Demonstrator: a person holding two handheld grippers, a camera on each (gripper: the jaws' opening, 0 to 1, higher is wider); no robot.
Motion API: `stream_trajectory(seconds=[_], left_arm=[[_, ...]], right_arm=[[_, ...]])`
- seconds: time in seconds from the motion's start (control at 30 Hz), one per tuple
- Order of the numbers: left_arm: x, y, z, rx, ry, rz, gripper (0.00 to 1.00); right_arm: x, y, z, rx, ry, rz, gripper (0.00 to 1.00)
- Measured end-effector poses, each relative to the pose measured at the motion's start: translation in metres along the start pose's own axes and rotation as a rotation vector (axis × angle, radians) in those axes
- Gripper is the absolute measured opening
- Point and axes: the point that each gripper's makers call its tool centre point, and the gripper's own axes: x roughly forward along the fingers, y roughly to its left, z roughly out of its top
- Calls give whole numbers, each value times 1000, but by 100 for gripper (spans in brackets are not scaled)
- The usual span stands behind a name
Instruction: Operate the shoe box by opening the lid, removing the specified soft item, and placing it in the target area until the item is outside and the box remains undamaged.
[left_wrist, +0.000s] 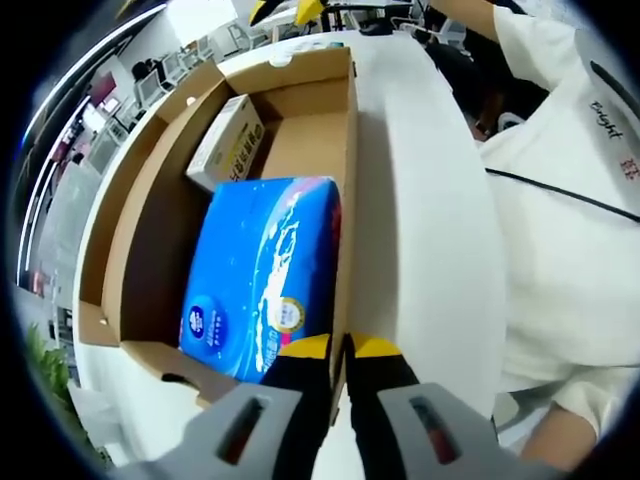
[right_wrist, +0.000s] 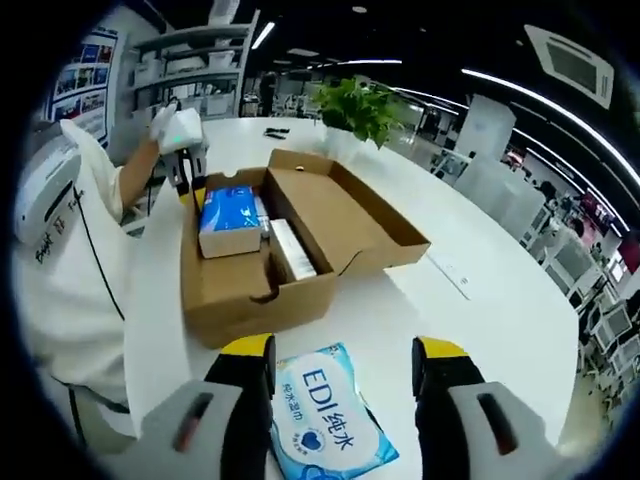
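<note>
The white desk (right_wrist: 470, 250) spreads wide under everything, round-edged, with an office of shelves and ceiling lights behind it. On it sits the cardboard shoe box (right_wrist: 300, 290), its lid (right_wrist: 350, 215) swung fully open and lying flat beside the tray, still joined along one long side. In my left tool's view the same box (left_wrist: 140, 230) runs away from me, with the lid on the far side from the bare desk (left_wrist: 420, 200).

Inside the tray lies a blue pack of tissues (left_wrist: 265, 275), propped at a slant against the box wall nearest my left tool (left_wrist: 340, 350). That tool's yellow-tipped jaws stand almost together at the rim of the box, right at the lower corner of the blue pack; I cannot tell whether they pinch the pack, the wall or both. From the right view I see the blue pack (right_wrist: 228, 220) at the same end, with my left tool (right_wrist: 185, 170) above it.

Beyond the blue pack a smaller white and yellow carton (left_wrist: 228, 140) lies along the tray.

A soft pale-blue packet of wipes (right_wrist: 325, 410) rests on the desk outside the box, just in front of it. My right tool (right_wrist: 345, 365) hovers over it with jaws spread wide, holding nothing.

A leafy green plant (right_wrist: 360, 105) stands past the box.
</note>
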Motion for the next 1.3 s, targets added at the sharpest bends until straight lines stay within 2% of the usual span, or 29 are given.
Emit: stream_trajectory(seconds=[0.27, 0.33, 0.43, 0.53, 0.63, 0.7, 0.83, 0.9, 0.97, 1.2, 1.23, 1.3], left_arm=[[0, 0, 0, -10, 1, -3, 5], [0, 0, 0, -26, -6, -2, 5], [-1, 1, 0, -28, -13, -3, 5], [-1, 1, 1, -35, -15, -7, 5], [0, 0, 1, -28, -5, -8, 5], [0, 0, 0, -28, -3, -8, 5], [0, 0, 0, -24, -9, -7, 5], [-1, 0, 1, -23, -13, -19, 4], [-1, -1, 1, 4, -17, -17, 3], [0, 0, 0, -28, -2, -2, 5], [0, 0, 0, -28, -2, -2, 5], [0, 0, 0, -26, -3, -1, 5]], right_arm=[[-11, -9, 13, 49, -134, -80, 52], [-14, -8, 16, 88, -154, -99, 52], [-19, -8, 22, 126, -221, -122, 54], [-19, -4, 20, 136, -227, -122, 54], [-16, -7, 18, 157, -252, -160, 54], [-12, -8, 18, 224, -285, -172, 54], [-13, -3, 17, 217, -300, -178, 54], [-16, 0, 19, 200, -301, -207, 53], [-20, 3, 21, 198, -310, -211, 53], [-30, -1, 20, 210, -320, -220, 56], [-31, 0, 21, 202, -342, -219, 56], [-35, -5, 25, 155, -385, -271, 53]])
